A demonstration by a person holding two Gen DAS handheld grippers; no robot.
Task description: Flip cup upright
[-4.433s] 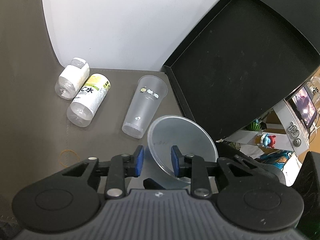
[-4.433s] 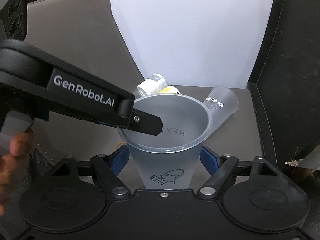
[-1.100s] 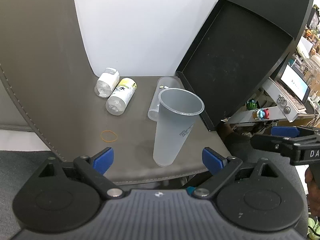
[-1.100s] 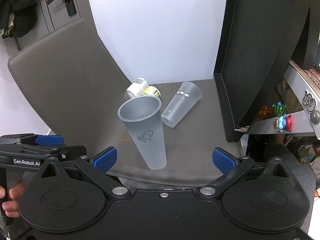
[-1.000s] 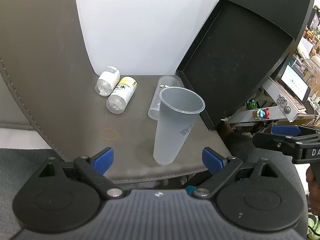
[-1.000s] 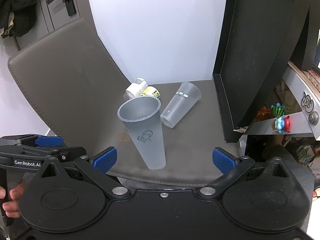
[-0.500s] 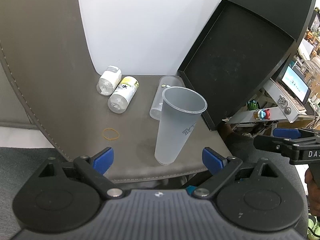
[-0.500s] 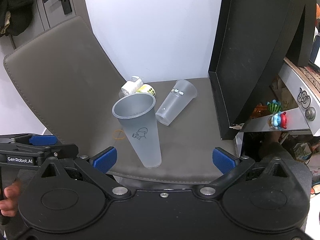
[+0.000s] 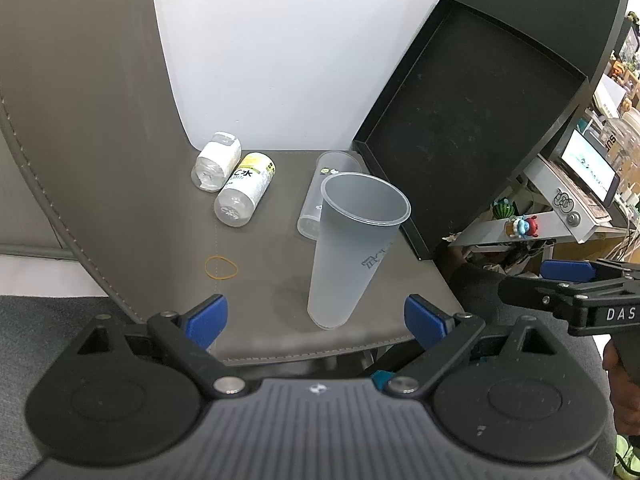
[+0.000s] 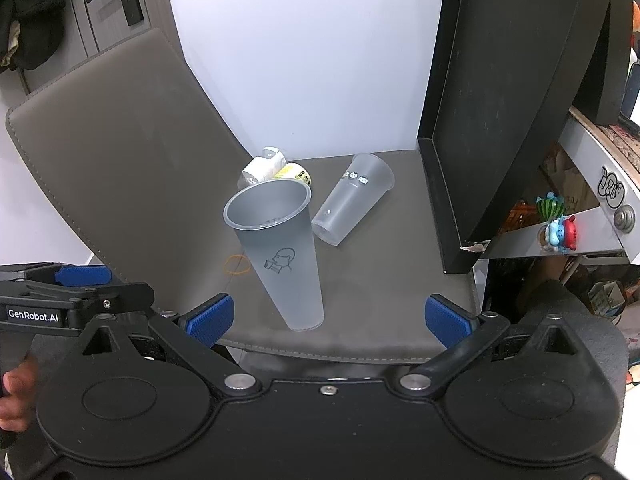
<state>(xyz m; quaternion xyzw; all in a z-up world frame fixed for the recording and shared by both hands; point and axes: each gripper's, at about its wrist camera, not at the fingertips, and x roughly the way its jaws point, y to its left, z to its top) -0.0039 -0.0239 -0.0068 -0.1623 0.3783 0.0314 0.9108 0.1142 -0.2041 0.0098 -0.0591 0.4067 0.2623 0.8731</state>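
Standing mouth-up near the front edge of the grey counter, one frosted cup is free of both claws. A second cup, clear with small stickers near its rim, lies on its side just behind it. Two bottles lie side by side farther back: one white-labelled bottle and one yellow-labelled bottle. A single orange rubber band sits flat to the left of the upright cup.

The left claw is spread wide with nothing between its blue pads, short of the cup. The right claw is likewise spread wide and holds nothing.

The counter is a grey leather-like mat curving up at the left. A white wall stands behind it, and a black tray leans upright at the right. Small toy figures sit on a shelf beyond.
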